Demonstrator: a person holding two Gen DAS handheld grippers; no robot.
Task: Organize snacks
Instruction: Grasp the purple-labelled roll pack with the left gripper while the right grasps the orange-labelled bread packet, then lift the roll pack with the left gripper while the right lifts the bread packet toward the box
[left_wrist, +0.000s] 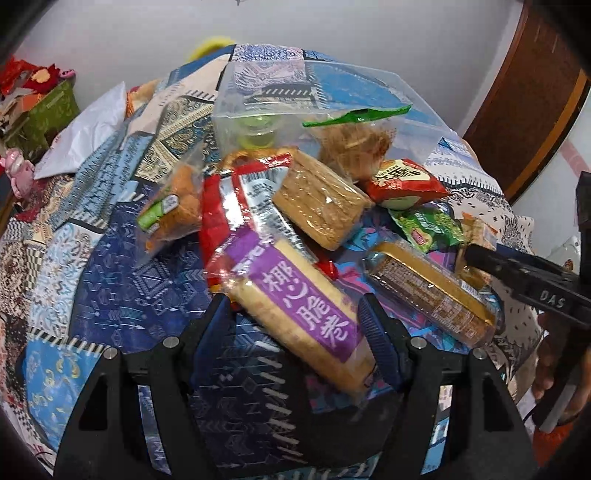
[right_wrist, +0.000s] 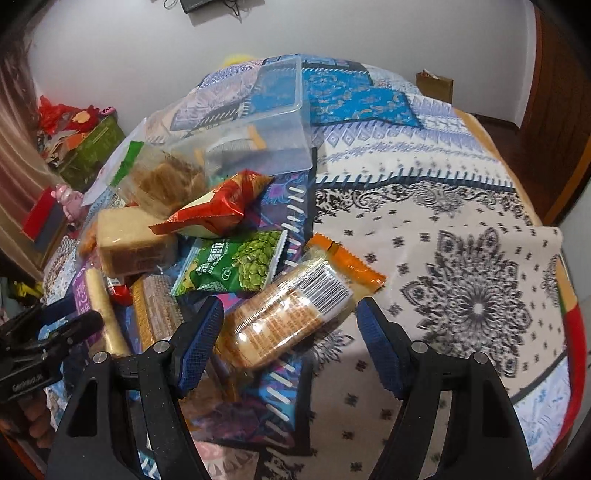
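A pile of snack packets lies on a patterned cloth. In the left wrist view my left gripper (left_wrist: 295, 314) is open around a purple-labelled wafer packet (left_wrist: 295, 306), whose near end lies between the jaws. In the right wrist view my right gripper (right_wrist: 290, 321) is open around a clear biscuit packet with an orange end (right_wrist: 291, 310). Whether the pads touch either packet I cannot tell. A clear plastic box (left_wrist: 295, 99) stands behind the pile; it also shows in the right wrist view (right_wrist: 266, 114). A red packet (right_wrist: 221, 203) and a green pea packet (right_wrist: 236, 266) lie nearby.
A brown biscuit block (left_wrist: 321, 199), a gold-edged bar (left_wrist: 432, 291) and a green-ended bag (left_wrist: 159, 214) lie in the pile. The right gripper's body (left_wrist: 532, 284) reaches in from the right. Green boxes and clutter (left_wrist: 44, 110) stand at the left. A wooden door (left_wrist: 524, 99) is at the right.
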